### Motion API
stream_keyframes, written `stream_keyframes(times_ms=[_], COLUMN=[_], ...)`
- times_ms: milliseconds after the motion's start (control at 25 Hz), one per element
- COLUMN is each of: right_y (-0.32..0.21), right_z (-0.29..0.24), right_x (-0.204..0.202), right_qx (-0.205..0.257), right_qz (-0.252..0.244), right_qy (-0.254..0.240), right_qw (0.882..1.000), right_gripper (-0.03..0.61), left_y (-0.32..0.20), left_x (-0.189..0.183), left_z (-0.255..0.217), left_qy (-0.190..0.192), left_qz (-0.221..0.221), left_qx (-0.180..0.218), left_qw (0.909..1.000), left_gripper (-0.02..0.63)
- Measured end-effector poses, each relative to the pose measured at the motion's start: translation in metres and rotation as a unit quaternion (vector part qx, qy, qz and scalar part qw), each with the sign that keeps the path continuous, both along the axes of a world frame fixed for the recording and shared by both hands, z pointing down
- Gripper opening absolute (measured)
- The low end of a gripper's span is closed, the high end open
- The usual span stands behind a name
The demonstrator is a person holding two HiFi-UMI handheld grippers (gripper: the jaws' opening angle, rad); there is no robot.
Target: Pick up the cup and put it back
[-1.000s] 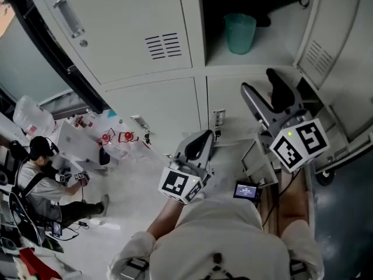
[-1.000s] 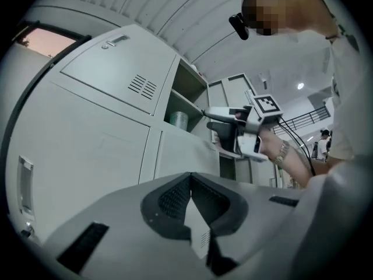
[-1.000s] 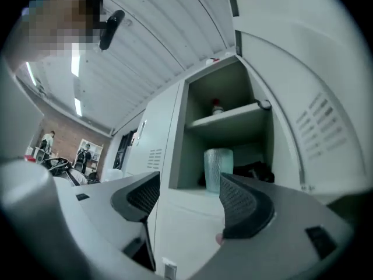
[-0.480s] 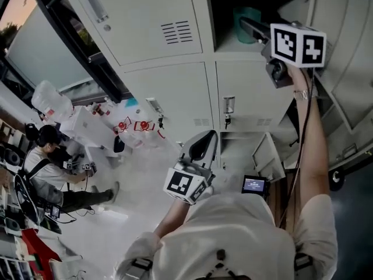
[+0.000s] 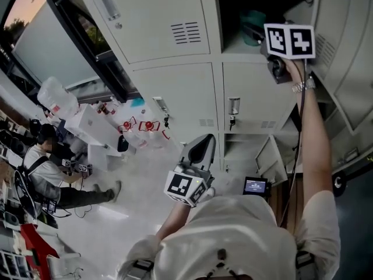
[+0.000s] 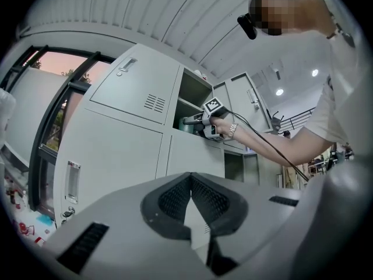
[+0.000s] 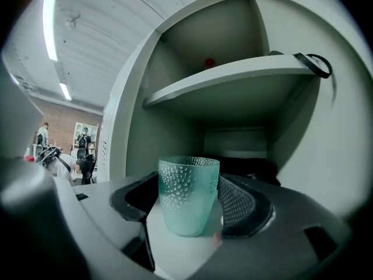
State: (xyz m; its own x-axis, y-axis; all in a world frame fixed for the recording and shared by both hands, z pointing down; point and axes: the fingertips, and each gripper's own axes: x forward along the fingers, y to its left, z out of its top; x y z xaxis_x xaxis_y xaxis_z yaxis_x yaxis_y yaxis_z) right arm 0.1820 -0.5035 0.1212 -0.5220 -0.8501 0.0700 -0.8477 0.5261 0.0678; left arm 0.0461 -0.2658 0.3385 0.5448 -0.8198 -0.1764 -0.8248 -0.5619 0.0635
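Two hand-held grippers, one cup, one open locker.

1. Cup [image 7: 187, 194]: teal, dimpled, translucent. It stands upright on the floor of the locker [image 7: 175, 121], under the inner shelf [image 7: 233, 83] and near the front edge. Judged to be the pick-up spot, since its base sits flat on the floor and shows no lift.

2. Right hand-held gripper [image 5: 252, 38]: held out at arm's length into the open compartment. One jaw is on each side of the cup, drawn in against its walls, so it grips the cup at mid-height. It comes in level from the front, probably because the shelf above leaves little room for a reach from overhead. The cup tapers, so a hold low on the body might slip; the mid-height hold suits it.

3. Left hand-held gripper [image 6: 191, 194]: jaws pressed together with nothing between them. It is held low, near the person's body and well away from the locker, and looks parked because the job needs only one gripper.

4. Step judged: grasp made, lift to come. A small rise would do, as the shelf is just above.
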Motion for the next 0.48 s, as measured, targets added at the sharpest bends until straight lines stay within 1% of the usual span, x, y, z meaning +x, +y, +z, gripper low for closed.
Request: stream_keyframes(times_ms=[80, 160, 320, 480], right_y=[0.003, 0.009, 0.026, 0.064], right_z=[0.0, -0.001, -0.01, -0.021], right_x=[-0.001, -0.001, 0.005, 0.01], right_qx=[0.016, 0.03, 0.058, 0.093], right_qz=[-0.001, -0.004, -0.005, -0.017], right_qy=[0.008, 0.005, -0.026, -0.056], right_qw=[1.0, 1.0, 0.998, 0.994], right_gripper=[0.313, 0.313, 0.313, 0.313], left_y=[0.002, 0.003, 0.002, 0.002], left_x=[0.001, 0.0, -0.001, 0.004], left_z=[0.001, 0.004, 0.009, 0.013], left_qy=[-0.001, -0.003, -0.007, -0.008], left_qz=[0.0, -0.001, -0.004, 0.003], left_qx=[0.001, -0.002, -0.009, -0.013], left_qw=[1.0, 1.0, 0.9999, 0.9999], left_gripper=[0.009, 0.008, 0.008, 0.009])
